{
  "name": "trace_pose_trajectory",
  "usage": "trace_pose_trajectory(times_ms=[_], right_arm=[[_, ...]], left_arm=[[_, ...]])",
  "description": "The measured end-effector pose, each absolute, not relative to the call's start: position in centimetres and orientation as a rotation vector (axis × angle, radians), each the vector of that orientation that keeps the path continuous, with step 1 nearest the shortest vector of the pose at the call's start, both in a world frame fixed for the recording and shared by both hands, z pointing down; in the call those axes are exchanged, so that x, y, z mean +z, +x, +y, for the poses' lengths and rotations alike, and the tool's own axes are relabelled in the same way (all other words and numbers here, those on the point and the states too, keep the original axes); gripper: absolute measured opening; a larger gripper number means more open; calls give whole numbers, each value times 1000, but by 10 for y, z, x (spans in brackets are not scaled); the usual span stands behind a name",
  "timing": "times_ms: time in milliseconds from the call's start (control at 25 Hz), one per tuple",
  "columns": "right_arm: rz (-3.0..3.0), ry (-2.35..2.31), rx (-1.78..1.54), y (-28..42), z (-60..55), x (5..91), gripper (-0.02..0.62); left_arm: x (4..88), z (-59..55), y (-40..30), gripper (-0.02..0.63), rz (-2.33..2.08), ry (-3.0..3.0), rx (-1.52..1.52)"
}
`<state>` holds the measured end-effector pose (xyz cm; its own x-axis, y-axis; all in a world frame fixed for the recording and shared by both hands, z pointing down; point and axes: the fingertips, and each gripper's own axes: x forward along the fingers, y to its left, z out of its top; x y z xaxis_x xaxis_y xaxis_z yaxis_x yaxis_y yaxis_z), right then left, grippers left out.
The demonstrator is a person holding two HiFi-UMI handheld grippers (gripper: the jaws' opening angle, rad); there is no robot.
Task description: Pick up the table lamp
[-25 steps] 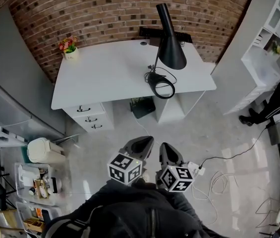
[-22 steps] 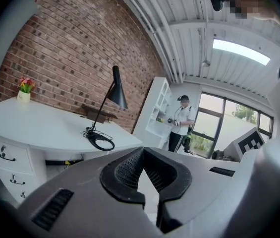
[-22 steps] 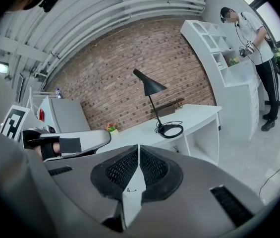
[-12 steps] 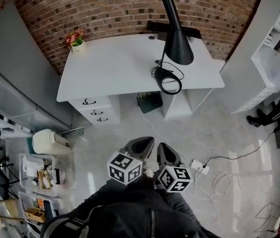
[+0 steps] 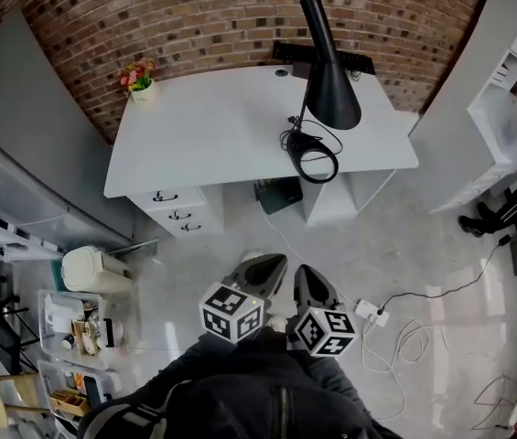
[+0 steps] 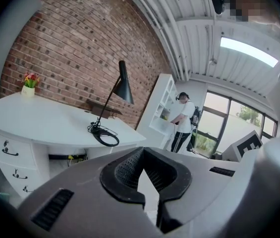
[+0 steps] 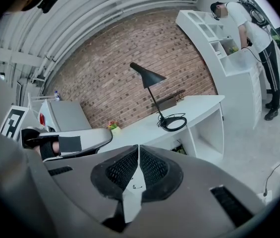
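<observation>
**Table lamp (image 5: 331, 94) standing out of reach**

It is standing toward the right end of the desk (image 5: 212, 135), well ahead of the left gripper (image 5: 263, 265) and right gripper (image 5: 306, 276), both hovering over the floor (image 5: 423, 245), jaws clenched on nothing.

A curved white desk with drawers (image 5: 203, 144) stands against a red brick wall (image 5: 194, 12). The glossy pale floor (image 5: 423, 245) meets white shelving (image 5: 514, 62) at right.

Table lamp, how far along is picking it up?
Done: nothing; the table lamp stands untouched on the white desk. In hand: the left hand-held gripper and right hand-held gripper are shut, empty, over the floor short of the desk. Left: approach, open, grasp, lift.
</observation>
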<state>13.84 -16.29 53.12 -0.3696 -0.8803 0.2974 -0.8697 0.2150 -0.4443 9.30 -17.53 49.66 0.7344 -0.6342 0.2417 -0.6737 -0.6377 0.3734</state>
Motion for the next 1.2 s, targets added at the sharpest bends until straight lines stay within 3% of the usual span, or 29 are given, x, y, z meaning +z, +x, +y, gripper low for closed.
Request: trace_pose_trajectory(times_ms=[1200], right_arm=[[2114, -1971, -891, 122, -435, 522, 15]], left_arm=[[478, -465, 80, 6, -666, 2601, 153]])
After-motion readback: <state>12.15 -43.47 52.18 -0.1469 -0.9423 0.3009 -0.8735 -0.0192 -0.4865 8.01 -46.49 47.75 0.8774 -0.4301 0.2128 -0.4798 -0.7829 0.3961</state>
